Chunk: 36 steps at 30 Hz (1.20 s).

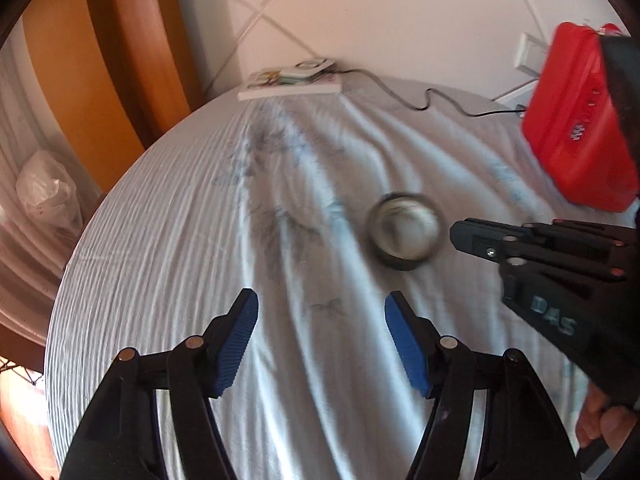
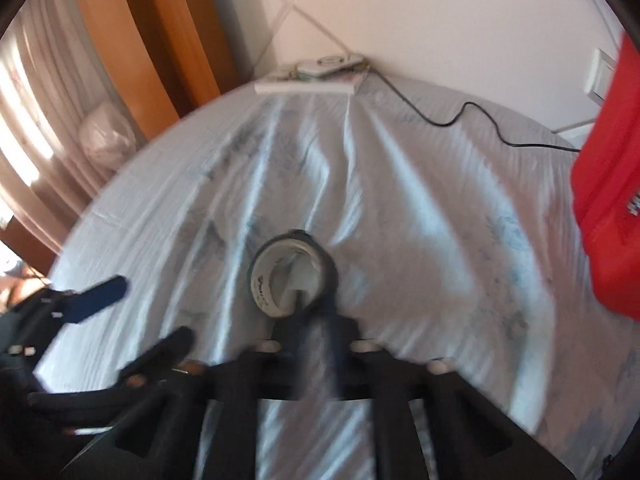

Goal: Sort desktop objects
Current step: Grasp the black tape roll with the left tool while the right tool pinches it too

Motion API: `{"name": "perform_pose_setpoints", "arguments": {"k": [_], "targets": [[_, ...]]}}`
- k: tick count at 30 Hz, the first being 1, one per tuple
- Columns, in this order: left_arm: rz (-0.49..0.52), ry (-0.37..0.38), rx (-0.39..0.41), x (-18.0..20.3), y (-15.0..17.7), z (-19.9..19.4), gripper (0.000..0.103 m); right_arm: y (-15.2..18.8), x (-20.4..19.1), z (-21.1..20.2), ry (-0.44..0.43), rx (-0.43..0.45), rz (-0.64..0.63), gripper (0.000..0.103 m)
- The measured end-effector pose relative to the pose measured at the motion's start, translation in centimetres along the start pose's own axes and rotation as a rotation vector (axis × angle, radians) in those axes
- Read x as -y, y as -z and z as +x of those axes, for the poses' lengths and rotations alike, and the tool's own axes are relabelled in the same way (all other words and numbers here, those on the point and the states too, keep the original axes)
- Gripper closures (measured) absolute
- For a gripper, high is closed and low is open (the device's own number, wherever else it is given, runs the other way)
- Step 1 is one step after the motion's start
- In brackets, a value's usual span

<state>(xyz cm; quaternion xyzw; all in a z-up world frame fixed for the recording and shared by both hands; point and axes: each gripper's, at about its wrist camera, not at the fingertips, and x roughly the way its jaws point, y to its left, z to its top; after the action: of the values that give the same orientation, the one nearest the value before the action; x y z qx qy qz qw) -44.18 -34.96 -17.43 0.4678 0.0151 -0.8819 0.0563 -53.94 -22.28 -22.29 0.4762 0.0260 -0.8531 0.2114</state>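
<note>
A wrinkled pale cloth (image 1: 168, 240) covers the round worktop; on it lies a tape roll (image 1: 405, 230), dark outside, whitish inside. The left tool (image 1: 321, 334) hangs released nearby, while the right tool (image 2: 316, 312) is clenched on the roll's near wall. Beyond sit a red box (image 1: 576, 120), a black cable (image 1: 432, 100), a white book (image 1: 290, 86) and an orange door frame (image 1: 120, 60)

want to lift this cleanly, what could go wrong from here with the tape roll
1. The right gripper is shut at the near wall of the tape roll; blur hides whether it pinches it, so the roll could slip or get shoved.
2. The cloth is loose and wrinkled, so a dragged roll may bunch it.
3. The open left gripper hangs close by; the two could collide.
</note>
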Motion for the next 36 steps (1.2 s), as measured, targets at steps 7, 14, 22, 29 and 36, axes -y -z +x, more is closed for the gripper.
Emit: {"name": "perform_pose_setpoints", "arguments": {"k": [7,14,22,29,36], "targets": [[-0.043,0.05,0.027,1.2,-1.5,-1.1,0.038,1.4,2.2,-4.1,0.025,0.014,0.069,0.085],[-0.026,0.055,-0.002,2.2,-3.0,3.1,0.038,0.6,2.7,-2.4,-0.029,-0.003,0.071,0.082],[0.032,0.077,-0.021,3.2,-3.1,5.2,0.076,-2.9,1.3,3.9,-0.092,-0.105,0.028,0.082],[0.031,0.094,-0.001,3.7,-3.3,4.8,0.091,-2.8,2.0,4.4,-0.111,-0.127,0.046,0.089],[0.05,0.094,0.099,5.4,-3.2,-2.2,0.092,-2.4,1.2,-2.4,-0.109,-0.023,0.035,0.089]]}}
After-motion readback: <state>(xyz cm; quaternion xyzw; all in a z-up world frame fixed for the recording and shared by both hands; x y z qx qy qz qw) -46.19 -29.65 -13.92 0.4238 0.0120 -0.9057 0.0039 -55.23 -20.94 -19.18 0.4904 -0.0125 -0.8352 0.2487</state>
